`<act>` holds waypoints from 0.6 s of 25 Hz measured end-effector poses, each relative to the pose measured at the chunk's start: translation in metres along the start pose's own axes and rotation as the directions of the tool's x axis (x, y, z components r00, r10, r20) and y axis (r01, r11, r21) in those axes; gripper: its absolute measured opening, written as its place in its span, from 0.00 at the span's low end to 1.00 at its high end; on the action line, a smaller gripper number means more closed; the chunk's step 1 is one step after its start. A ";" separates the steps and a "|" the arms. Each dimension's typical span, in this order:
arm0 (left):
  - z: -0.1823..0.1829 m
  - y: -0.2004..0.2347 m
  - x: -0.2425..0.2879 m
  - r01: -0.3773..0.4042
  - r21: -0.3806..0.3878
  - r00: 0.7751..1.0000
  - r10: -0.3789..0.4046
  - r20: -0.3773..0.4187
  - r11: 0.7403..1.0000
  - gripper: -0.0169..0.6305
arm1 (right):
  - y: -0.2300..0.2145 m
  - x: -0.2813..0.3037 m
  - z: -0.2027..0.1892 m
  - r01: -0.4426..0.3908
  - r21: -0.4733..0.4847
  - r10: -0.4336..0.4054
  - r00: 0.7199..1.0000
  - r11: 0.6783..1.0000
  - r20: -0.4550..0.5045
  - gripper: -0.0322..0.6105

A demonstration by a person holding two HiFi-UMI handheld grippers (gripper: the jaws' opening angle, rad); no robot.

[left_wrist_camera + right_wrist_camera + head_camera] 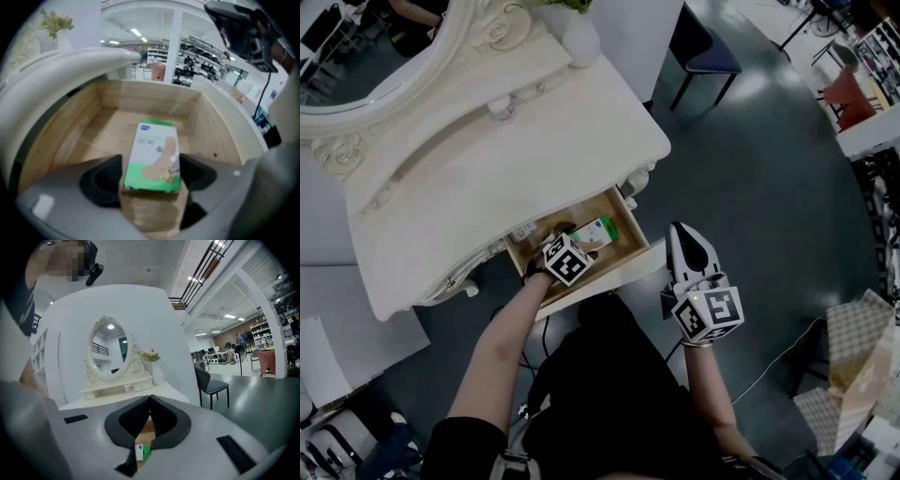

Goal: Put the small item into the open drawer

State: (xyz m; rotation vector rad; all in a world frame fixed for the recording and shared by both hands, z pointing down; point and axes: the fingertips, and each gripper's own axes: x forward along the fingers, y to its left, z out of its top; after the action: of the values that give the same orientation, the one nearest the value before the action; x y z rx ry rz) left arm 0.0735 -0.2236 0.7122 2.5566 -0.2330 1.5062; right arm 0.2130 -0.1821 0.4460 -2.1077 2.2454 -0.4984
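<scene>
A green and white box of plasters lies flat on the floor of the open wooden drawer of a white vanity table. My left gripper points steeply down into the drawer. In the left gripper view the box sits between the wide-apart jaws of the left gripper, and the pads do not press on it. My right gripper hangs to the right of the drawer, off the table, with nothing in it. In its own view the right gripper has its tips together.
An oval mirror and a white vase stand at the back of the vanity top. A small pale item lies at the drawer's left end. A dark chair stands beyond the table on the grey floor.
</scene>
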 end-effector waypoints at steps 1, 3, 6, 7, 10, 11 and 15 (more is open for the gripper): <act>0.003 0.002 -0.004 -0.007 -0.014 1.000 0.007 0.017 1.000 0.62 | 0.001 0.000 0.000 -0.003 -0.001 0.003 1.000 1.000 0.000 0.05; 0.016 0.005 -0.017 -0.024 -0.047 0.997 0.028 0.077 0.999 0.61 | 0.002 0.001 0.002 -0.009 -0.007 0.009 1.000 1.000 0.001 0.05; 0.038 0.010 -0.045 -0.049 -0.098 0.980 0.067 0.188 0.994 0.57 | 0.006 0.004 0.004 -0.020 -0.012 0.020 1.000 1.000 0.005 0.05; 0.044 0.011 -0.055 -0.056 -0.112 0.972 0.080 0.222 0.992 0.56 | 0.008 0.005 0.005 -0.025 -0.014 0.026 1.000 1.000 0.007 0.05; 0.061 0.015 -0.086 -0.073 -0.160 0.941 0.121 0.315 0.984 0.51 | 0.018 0.008 0.008 -0.048 -0.021 0.049 0.999 0.999 0.012 0.05; 0.066 0.017 -0.097 -0.081 -0.177 0.928 0.139 0.346 0.981 0.50 | 0.021 0.009 0.009 -0.058 -0.025 0.058 0.998 0.998 0.015 0.05; 0.085 0.027 -0.144 -0.126 -0.241 0.863 0.226 0.452 0.962 0.43 | 0.034 0.014 0.014 -0.099 -0.044 0.100 0.995 0.994 0.025 0.05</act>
State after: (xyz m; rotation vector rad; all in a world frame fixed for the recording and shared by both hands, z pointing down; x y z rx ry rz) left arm 0.0710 -0.2610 0.5466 2.7459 -0.6655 0.8079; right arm 0.1817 -0.1971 0.4269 -1.9962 2.3516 -0.4184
